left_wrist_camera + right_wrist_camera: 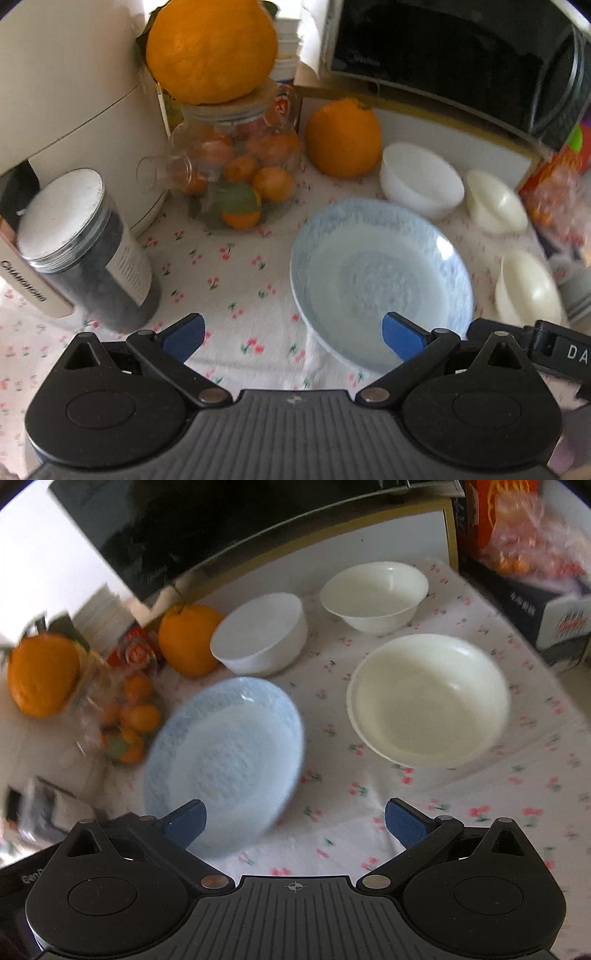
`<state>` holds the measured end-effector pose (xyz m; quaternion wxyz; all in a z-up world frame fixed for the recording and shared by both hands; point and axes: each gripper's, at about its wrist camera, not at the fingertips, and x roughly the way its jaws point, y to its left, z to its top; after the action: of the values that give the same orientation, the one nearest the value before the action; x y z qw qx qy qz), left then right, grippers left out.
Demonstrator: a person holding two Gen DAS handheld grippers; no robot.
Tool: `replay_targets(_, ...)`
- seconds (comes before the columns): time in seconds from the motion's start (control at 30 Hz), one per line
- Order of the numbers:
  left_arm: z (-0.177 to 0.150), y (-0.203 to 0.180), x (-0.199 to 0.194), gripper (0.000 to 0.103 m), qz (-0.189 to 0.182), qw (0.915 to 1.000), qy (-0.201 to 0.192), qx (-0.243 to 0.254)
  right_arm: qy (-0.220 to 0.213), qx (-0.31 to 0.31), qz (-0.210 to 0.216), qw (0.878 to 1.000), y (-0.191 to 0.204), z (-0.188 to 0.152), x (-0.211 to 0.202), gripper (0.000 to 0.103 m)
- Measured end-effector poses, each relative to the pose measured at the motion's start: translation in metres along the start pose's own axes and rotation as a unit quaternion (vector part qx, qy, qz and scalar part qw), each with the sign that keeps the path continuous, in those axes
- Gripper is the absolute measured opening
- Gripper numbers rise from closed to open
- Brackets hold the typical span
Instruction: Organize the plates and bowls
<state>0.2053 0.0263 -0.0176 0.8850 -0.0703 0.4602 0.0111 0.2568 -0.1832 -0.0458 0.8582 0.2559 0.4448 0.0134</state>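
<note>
Plate (225,760) — pale blue; canister (85,251) beside "CHANGHONG" label (24,280).

We hold our left black two-finger gripper (293,334) low and tilted downward, its jaws spread wide with nothing between them. Its blue rubber-faced fingertips (183,336) stand well apart, one at each side of the wrist view. Our right black two-finger gripper (294,818) sits in a like pose, angled down, jaws equally wide and empty, its blue ribbed pads (405,821) far apart. At the right edge of the left wrist view, part of the right gripper's black body shows close beside the left one.
</note>
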Motion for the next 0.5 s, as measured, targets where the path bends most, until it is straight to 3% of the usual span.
replay_targets(0.13,0.004,0.009,0.014,0.097,-0.025,0.9992,-0.013,-0.030,-0.006,0.057,0.050,0.997,-0.010,0.000,0.016,0.101)
replay_targets(0.3,0.003,0.017,0.035,0.077,-0.070,0.9959,-0.017,-0.055,-0.015,0.106,0.087,0.990,-0.022,0.001,0.034,0.090)
replay_targets(0.4,0.001,0.017,0.041,0.064,-0.088,0.9940,-0.028,-0.057,-0.025,0.111,0.101,0.988,-0.026,0.001,0.038,0.077)
replay_targets(0.47,0.000,0.016,0.044,0.058,-0.098,0.9926,-0.037,-0.062,-0.030,0.111,0.105,0.988,-0.027,0.000,0.041,0.057)
replay_targets(0.5,-0.001,0.015,0.046,0.054,-0.103,0.9917,-0.040,-0.066,-0.029,0.110,0.104,0.988,-0.027,0.000,0.043,0.052)
